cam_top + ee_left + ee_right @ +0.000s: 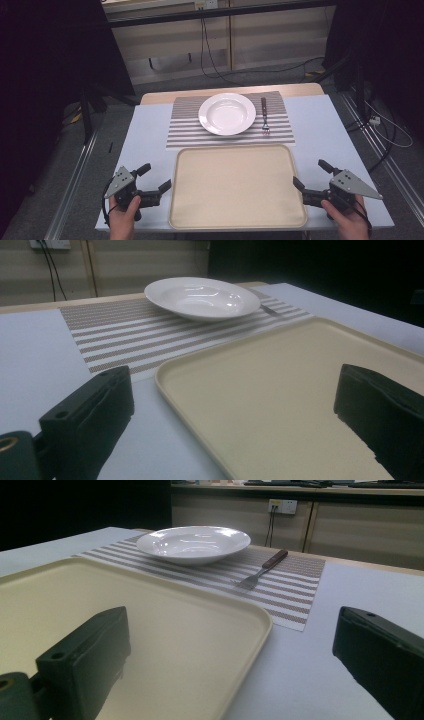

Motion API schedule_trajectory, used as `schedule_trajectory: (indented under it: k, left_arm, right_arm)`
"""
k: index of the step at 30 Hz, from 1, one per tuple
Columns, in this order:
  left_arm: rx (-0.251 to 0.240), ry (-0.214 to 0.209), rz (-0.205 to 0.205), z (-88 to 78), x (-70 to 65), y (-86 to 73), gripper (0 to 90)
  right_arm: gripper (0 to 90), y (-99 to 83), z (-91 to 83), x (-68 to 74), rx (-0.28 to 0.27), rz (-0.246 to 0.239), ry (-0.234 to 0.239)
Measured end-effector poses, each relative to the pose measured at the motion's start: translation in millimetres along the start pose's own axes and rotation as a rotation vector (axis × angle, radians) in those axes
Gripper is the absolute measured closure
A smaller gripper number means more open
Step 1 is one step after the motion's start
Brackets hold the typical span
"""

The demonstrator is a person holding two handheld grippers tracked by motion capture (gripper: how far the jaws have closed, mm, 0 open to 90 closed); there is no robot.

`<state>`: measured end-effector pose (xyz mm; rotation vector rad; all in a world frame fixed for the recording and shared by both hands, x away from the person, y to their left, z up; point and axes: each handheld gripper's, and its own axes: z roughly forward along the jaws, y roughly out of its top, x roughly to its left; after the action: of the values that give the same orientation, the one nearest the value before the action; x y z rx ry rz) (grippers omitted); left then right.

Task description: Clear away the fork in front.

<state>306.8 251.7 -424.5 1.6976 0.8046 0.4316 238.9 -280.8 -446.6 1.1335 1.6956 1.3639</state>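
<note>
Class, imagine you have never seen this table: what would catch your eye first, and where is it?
The big cream tray lies empty at the near edge, between the open left gripper and the open right gripper. Behind it a white plate sits on a striped mat, with a fork just to its right, tines toward the tray.

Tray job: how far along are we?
Nothing looks done: the tray is bare, and the plate and fork sit on the striped mat. Nothing is in hand: the left tool and right tool are open beside the tray. Any loading is still left.
</note>
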Motion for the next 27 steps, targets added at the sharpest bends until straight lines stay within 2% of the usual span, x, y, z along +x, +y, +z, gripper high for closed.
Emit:
schedule_trajectory:
  k: [27]
  left_arm:
    - [0.005, -0.005, 0.003, -0.9, 1.1, -1.1, 2.9]
  right_arm:
    - [1.5, 7.1, 8.3, -0.3, 0.011, -0.027, -0.003]
